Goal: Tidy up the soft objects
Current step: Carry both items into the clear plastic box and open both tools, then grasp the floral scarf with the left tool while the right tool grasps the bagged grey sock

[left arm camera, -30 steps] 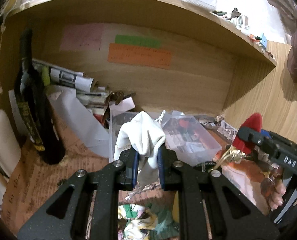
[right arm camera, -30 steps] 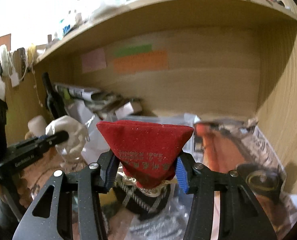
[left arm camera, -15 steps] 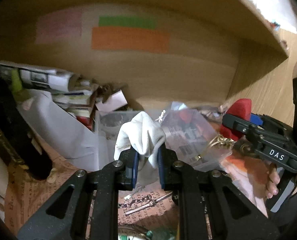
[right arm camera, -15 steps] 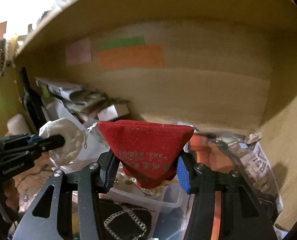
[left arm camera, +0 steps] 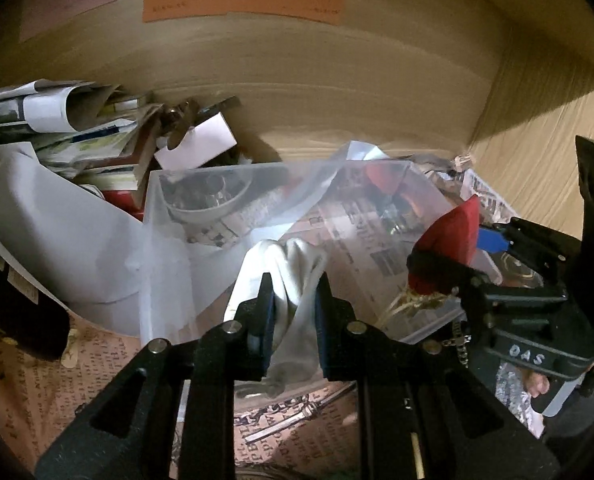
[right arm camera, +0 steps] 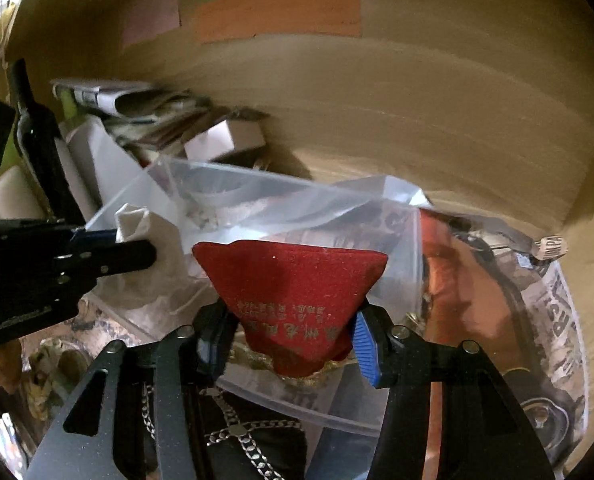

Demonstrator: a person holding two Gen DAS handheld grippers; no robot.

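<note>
My left gripper [left arm camera: 293, 304] is shut on a white cloth pouch [left arm camera: 289, 264] and holds it over the near edge of a clear plastic box [left arm camera: 257, 184]. My right gripper [right arm camera: 293, 332] is shut on a red velvet pouch [right arm camera: 293, 280] with gold lettering and a gold cord, held above the same box [right arm camera: 297, 196]. In the left wrist view the right gripper [left arm camera: 449, 256] with the red pouch [left arm camera: 453, 232] is at the right. In the right wrist view the left gripper [right arm camera: 109, 244] with the white pouch [right arm camera: 133, 220] is at the left.
The box stands in a wooden shelf nook lined with newspaper [left arm camera: 57, 380]. Rolled papers and books [left arm camera: 77, 120] pile at the back left, with a dark bottle [right arm camera: 37, 132] beside them. A bowl [left arm camera: 205, 200] lies in the box. A chain bag [right arm camera: 237, 440] lies under the right gripper.
Both grippers have moved forward and down into the shelf nook, closer to the clear box. Each still holds its pouch.
</note>
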